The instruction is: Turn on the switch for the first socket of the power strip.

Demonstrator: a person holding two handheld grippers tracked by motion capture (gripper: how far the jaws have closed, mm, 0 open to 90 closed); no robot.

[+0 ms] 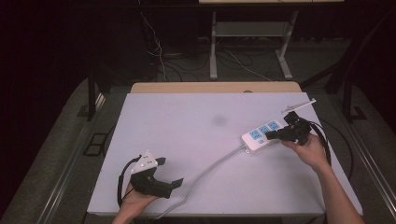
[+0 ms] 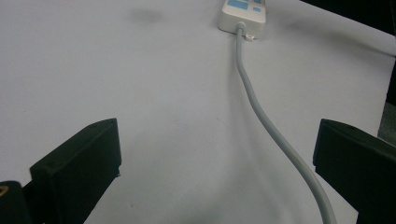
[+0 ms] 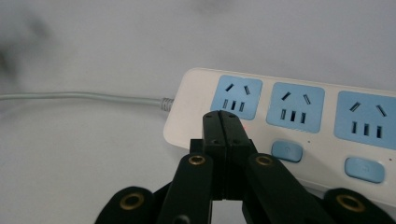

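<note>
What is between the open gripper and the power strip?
In the high view, the strip's grey cord crosses bare white table between left gripper and power strip.

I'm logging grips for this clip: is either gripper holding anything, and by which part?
Nothing is held. The right gripper is shut with nothing between its jaws, over the power strip; the left gripper is open astride the cord.

overhead looks down, tool cameras close, sharing power strip (image 1: 263,134)

Lab-type recording room: dark curtained walls, grey carpeted floor (image 1: 60,135), loose cables (image 1: 159,51) on it, white foam-board-topped wooden table (image 1: 187,116), metal-legged bench (image 1: 252,32) behind.
</note>
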